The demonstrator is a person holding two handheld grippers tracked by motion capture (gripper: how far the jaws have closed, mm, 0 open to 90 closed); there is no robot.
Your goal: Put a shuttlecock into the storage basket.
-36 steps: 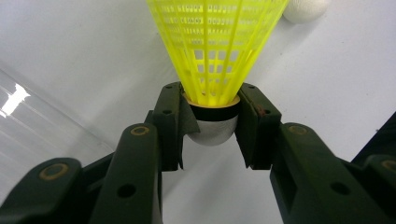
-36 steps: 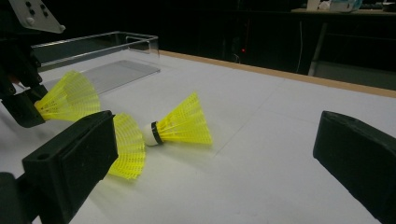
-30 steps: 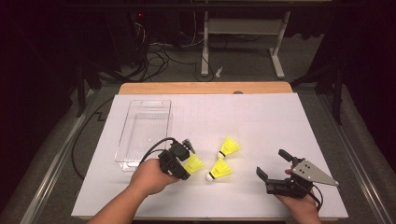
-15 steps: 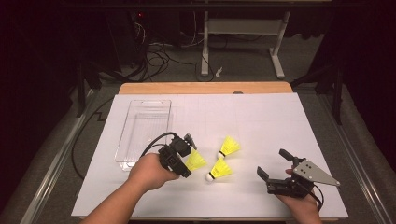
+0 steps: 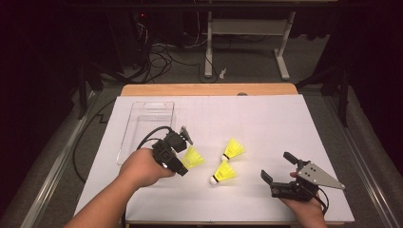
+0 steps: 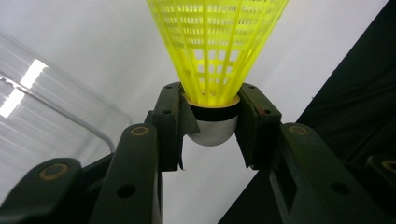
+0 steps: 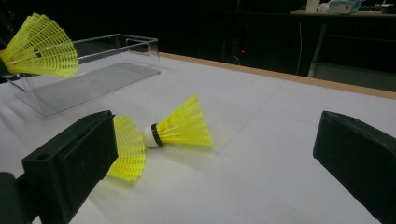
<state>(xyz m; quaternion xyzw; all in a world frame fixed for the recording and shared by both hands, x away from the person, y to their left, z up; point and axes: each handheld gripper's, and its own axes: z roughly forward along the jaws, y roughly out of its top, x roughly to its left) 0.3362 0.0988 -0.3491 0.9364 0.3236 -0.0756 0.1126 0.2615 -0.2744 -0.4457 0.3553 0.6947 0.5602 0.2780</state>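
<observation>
**Shuttlecock gripped above the surface**

The yellow shuttlecock (image 6: 215, 51) sits in the left tongs (image 5: 186, 164), clenched on its white cork, just beside the clear tray (image 5: 145, 128). Two more shuttlecocks (image 5: 234, 148) lie near. The right tongs (image 5: 279, 168) rest spread, empty.

Worktop (image 5: 266, 118) covered in white sheeting, with a bare wooden edge (image 5: 209, 89) along the far side. Grey carpeted floor (image 5: 247, 66) beyond. A white metal desk frame (image 5: 247, 28) stands at far centre. Black cables (image 5: 161, 57) lie tangled at far left. Surroundings dark, lighting confined to the worktop.
</observation>
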